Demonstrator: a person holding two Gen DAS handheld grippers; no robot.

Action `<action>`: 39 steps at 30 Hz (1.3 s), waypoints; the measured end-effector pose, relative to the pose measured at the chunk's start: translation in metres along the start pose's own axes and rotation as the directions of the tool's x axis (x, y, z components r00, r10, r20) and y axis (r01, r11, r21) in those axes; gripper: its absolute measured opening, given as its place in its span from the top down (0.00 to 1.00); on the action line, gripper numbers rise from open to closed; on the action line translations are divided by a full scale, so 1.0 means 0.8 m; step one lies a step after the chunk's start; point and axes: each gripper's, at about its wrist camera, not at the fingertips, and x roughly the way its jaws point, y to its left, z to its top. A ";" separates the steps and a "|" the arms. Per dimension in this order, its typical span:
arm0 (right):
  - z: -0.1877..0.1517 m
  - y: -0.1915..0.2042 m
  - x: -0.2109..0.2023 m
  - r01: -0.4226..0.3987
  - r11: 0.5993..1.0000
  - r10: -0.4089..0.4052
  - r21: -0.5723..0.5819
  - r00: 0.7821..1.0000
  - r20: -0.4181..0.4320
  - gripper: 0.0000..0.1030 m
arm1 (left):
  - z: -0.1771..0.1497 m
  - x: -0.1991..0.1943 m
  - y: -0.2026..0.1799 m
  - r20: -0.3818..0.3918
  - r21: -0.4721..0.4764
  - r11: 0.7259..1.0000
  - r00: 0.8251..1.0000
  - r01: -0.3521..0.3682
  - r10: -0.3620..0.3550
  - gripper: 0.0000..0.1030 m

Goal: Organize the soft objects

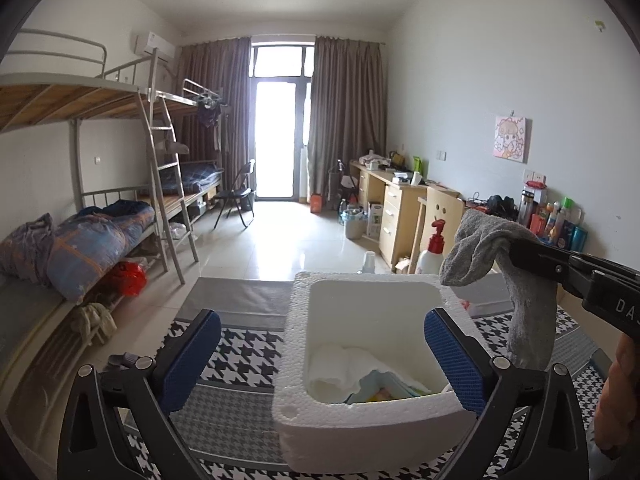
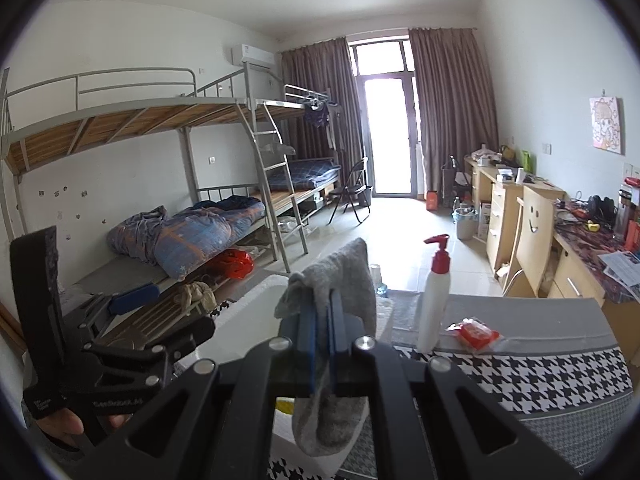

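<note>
Left wrist view: the left claw [image 1: 322, 364] stands spread wide with nothing between its blue pads, straddling the near rim of a white foam box [image 1: 372, 436] on the houndstooth-patterned surface [image 1: 244, 344]. Folded white and pale cloths [image 1: 352, 372] lie inside the box. The right claw [image 2: 320, 344] is pinched on a grey knitted sock [image 2: 340, 280], which hangs draped over its fingers above the box's right side. A white pump bottle with a red top [image 2: 434, 300] stands just beyond.
</note>
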 end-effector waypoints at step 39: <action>-0.009 0.031 0.062 -0.094 0.995 0.096 0.027 0.987 -0.126 0.36 | -0.019 -0.016 0.052 0.006 -0.056 0.998 0.999 -0.034 0.035 0.01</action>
